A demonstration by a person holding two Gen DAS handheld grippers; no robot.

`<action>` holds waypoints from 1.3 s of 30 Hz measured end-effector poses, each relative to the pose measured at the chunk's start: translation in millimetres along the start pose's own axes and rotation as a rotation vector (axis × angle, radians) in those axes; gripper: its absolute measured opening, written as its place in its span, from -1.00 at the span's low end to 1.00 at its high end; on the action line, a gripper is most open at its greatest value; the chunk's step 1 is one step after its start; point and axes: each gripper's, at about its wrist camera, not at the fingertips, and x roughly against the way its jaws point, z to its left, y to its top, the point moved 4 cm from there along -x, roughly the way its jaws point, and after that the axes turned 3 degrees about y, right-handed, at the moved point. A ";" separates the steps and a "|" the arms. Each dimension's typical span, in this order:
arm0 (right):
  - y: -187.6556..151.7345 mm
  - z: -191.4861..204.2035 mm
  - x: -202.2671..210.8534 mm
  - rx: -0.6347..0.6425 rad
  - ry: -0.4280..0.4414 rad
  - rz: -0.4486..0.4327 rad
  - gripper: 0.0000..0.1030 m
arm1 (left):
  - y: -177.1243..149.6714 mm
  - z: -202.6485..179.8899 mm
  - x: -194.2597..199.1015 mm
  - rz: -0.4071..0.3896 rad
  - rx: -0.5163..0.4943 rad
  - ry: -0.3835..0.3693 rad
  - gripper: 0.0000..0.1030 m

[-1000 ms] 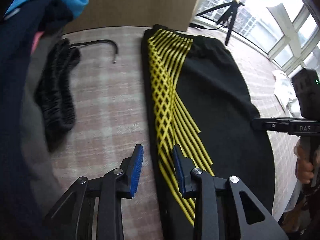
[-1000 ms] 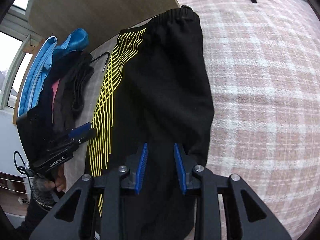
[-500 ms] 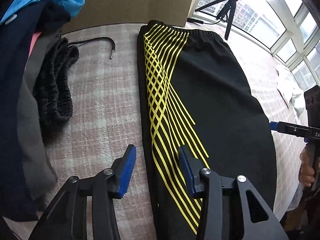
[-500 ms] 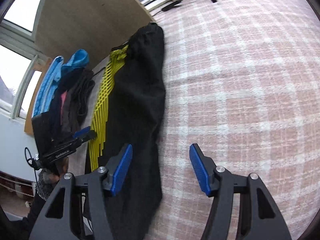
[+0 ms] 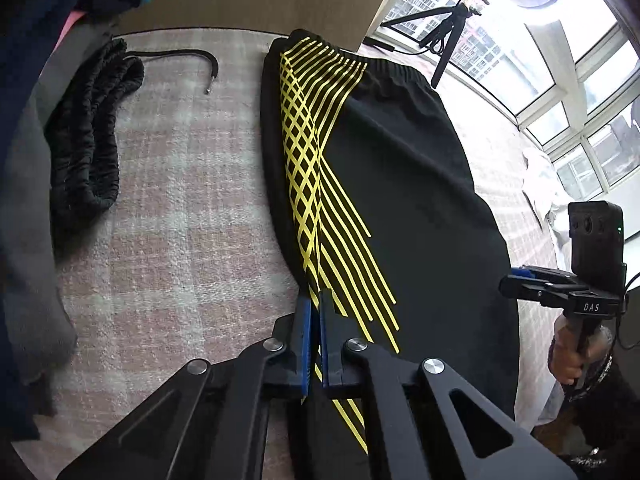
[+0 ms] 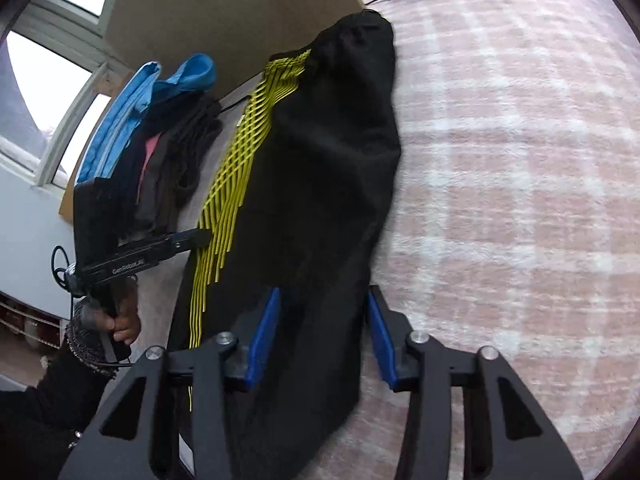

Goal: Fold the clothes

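Observation:
Black trousers with yellow stripes lie lengthwise on a pink checked bed cover; they also show in the right wrist view. My left gripper is shut on the trousers' left striped edge, with cloth pinched between the blue pads. My right gripper is open, its blue pads astride the trousers' right edge. The right gripper also shows at the right of the left wrist view, and the left gripper in the right wrist view.
A pile of dark, grey, pink and blue clothes lies at the left. A black ribbed garment and a black cord lie beside the trousers. A tripod stands by the windows. A white cloth lies at the right.
My left gripper closed from open onto the striped edge of the trousers. My right gripper opened and now straddles the right edge.

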 end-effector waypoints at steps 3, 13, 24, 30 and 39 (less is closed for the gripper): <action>-1.8 -3.4 -1.2 -0.063 0.072 -0.014 -0.75 | 1.5 1.7 6.9 -0.016 0.055 -0.068 -0.96; 0.9 36.5 81.0 -0.032 0.219 -0.227 -0.90 | -17.7 -11.4 124.8 -0.198 0.097 -0.242 -0.96; -9.2 28.1 74.4 0.042 -0.027 -0.131 0.26 | -39.1 0.1 144.1 -0.200 0.100 -0.175 -0.96; -8.8 10.3 28.4 0.020 0.066 -0.049 0.26 | -48.3 10.1 138.7 -0.166 0.112 -0.134 -0.96; -8.8 38.8 0.2 0.136 0.125 0.022 -0.82 | -36.0 5.9 130.6 -0.170 0.098 -0.115 -0.96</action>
